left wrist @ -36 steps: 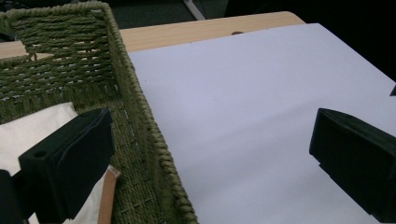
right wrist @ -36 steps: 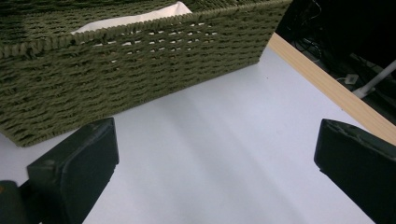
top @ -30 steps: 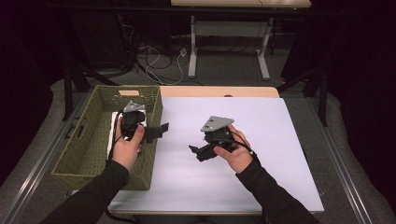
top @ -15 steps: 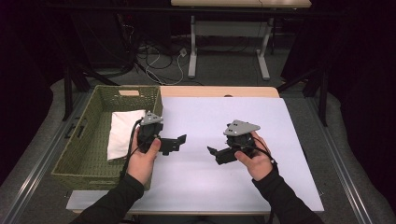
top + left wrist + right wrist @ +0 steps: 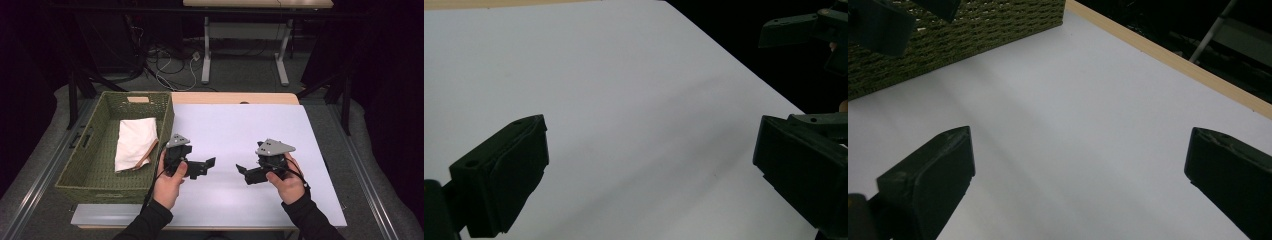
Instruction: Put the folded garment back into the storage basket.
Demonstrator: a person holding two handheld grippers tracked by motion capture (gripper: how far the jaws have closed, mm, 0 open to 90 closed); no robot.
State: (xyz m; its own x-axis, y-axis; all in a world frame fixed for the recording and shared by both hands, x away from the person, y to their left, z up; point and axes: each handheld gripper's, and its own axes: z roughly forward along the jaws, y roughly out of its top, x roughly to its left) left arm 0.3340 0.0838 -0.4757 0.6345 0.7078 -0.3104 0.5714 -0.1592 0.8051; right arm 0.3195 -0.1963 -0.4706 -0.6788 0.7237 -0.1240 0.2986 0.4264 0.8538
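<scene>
High view: at lower centre, the left gripper point(image 5: 209, 163) and right gripper point(image 5: 242, 171) are facing each other over the white table point(image 5: 240, 127); a folded white cloth point(image 5: 134, 142) is lying in the green basket point(image 5: 95, 172) at left.

Left gripper view: jaws are standing apart, empty.

Right gripper view: jaws are standing apart, basket at upper left.

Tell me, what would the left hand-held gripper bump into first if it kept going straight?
Probably the right hand-held gripper: the left hand-held gripper points across the white table at it, though depth is unclear.
</scene>
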